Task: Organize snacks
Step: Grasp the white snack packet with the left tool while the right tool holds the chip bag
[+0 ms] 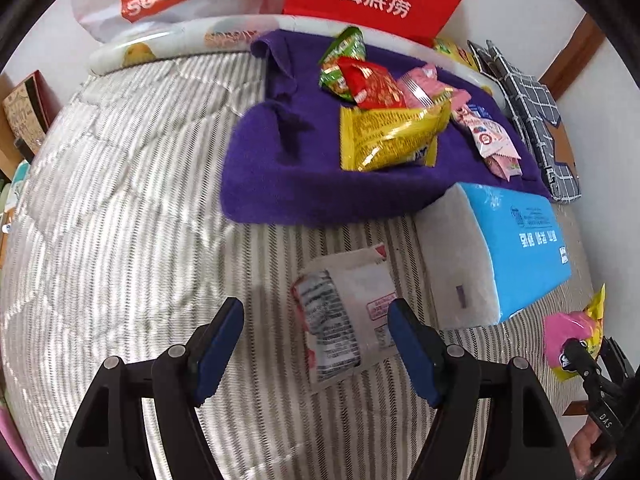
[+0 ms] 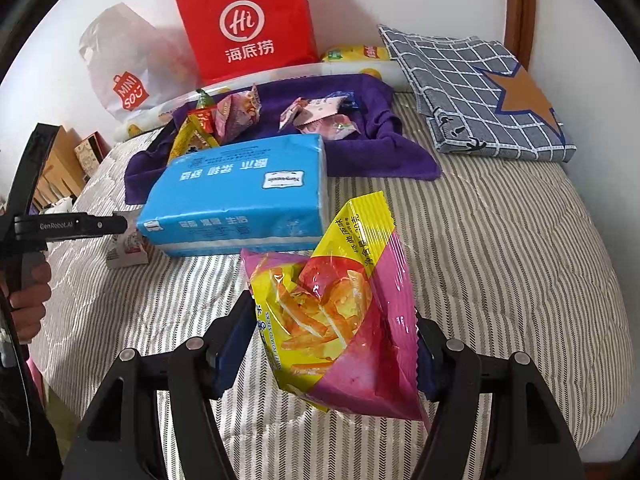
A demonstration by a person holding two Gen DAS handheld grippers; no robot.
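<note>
The right gripper (image 2: pixel 336 344) pinches a pink and yellow chip bag (image 2: pixel 340 320), just in front of the blue tissue pack (image 2: pixel 240 192). The left gripper (image 1: pixel 316 344) is spread wide over a white packet (image 1: pixel 344 312) lying beside that tissue pack.

Blue tissue pack (image 2: pixel 236 196) lying on striped bedspread (image 2: pixel 500 264); purple towel (image 2: pixel 384 152) at its 12 o'clock, red paper bag (image 2: pixel 246 20) beyond, checked cloth (image 2: pixel 480 100) at 2 o'clock.
</note>
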